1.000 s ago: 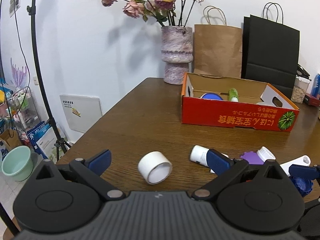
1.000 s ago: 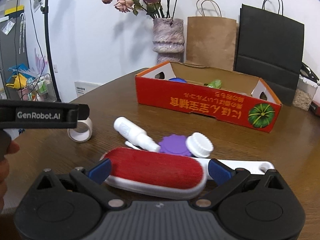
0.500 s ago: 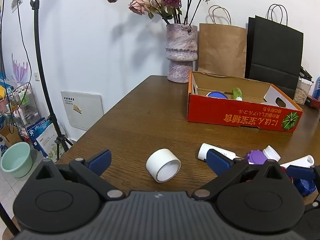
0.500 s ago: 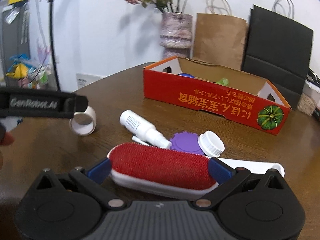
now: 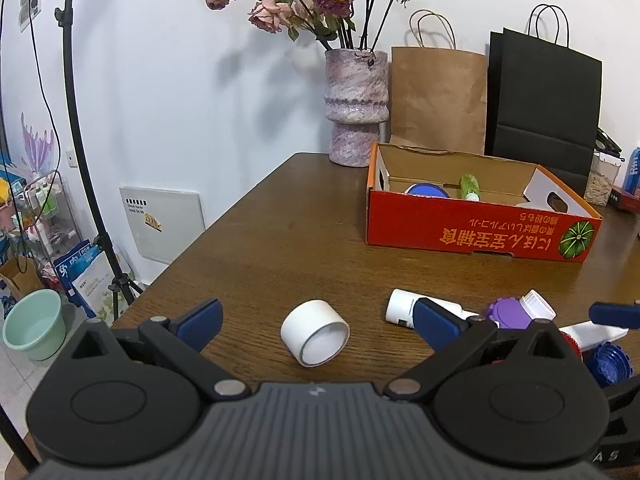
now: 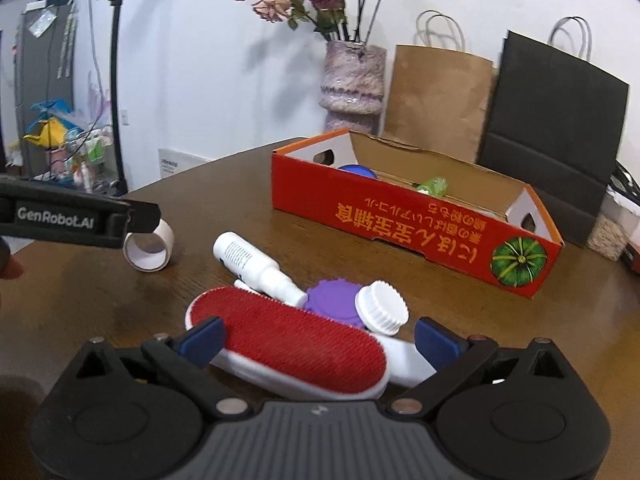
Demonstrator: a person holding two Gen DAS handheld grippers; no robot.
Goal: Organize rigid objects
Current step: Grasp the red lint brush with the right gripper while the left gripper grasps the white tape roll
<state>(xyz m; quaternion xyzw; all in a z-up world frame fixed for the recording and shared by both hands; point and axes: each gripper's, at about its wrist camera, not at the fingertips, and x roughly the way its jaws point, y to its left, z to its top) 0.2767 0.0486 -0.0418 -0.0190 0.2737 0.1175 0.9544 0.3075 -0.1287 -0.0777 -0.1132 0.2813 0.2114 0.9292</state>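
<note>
Lint brush (image 6: 288, 346) with a red velvet face and white plastic body lies flat on the wooden table (image 5: 280, 240), directly between the spread blue fingertips of the right gripper (image 6: 316, 338); jaws wide, not touching it as far as I can tell. Judged light and stiff; the pile face looks grippy but will give a little, so the hard white edges along its long sides seem the better purchase, near the middle of the head so that the handle does not tip it. Left gripper (image 5: 316, 322) likewise released, hovering over a white tape roll (image 5: 315, 333) lying on its side and apart from the rest. Roll probably light, rigid and smooth, and free to roll away if nudged; pinching across the flat ends or through the core looks safer than squeezing the curved wall. Near the brush: white spray bottle (image 6: 256, 266) on its side, purple lid (image 6: 334, 300) and a ribbed white cap (image 6: 380, 306) resting against it, all small, hard, probably slick. Red cardboard box (image 6: 400, 220) stands open further back, well apart, with a blue lid (image 5: 426, 191) and a green bottle (image 5: 468, 186) already in it; likely destination. Blue cap (image 5: 610, 364) sits at the edge of the left view.
</note>
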